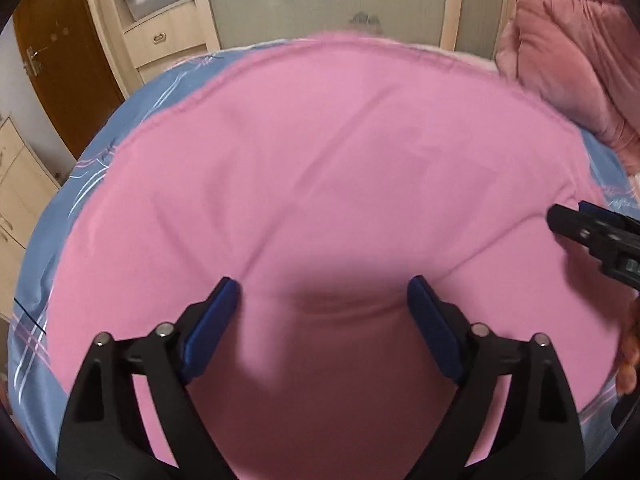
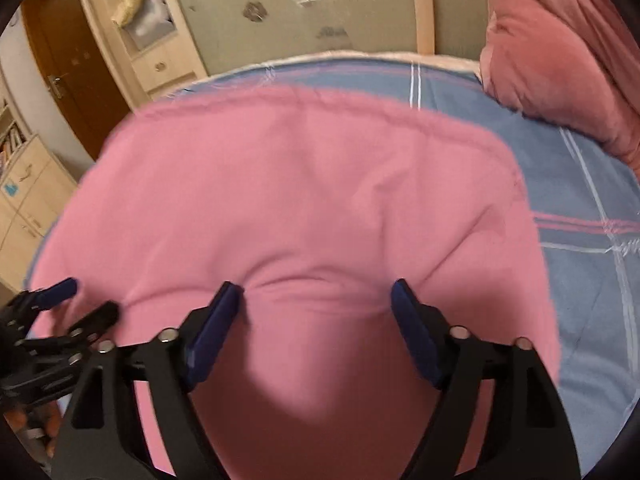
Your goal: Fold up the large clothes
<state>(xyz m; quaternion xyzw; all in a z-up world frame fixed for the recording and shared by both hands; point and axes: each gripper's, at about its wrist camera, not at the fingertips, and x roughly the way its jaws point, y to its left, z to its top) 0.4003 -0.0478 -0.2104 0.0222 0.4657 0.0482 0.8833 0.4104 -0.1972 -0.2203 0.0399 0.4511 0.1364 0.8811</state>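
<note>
Spread flat on the bed point(image 2: 580, 184), pink garment point(image 1: 320, 160) beneath left claw point(image 1: 322, 292) and right claw point(image 2: 318, 294), both gaping wide, gripping nothing

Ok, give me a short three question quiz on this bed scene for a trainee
1. True or false: both grippers stand open over the pink fabric garment.
2. What does the garment lie on? A) wooden floor B) blue plaid bedsheet C) white table
3. Fill in: the bunched dusty-rose blanket sits at the bed's far ____ corner.

Key: 1 true: left gripper and right gripper fingers spread. 2 B, blue plaid bedsheet. 3 right.
</note>
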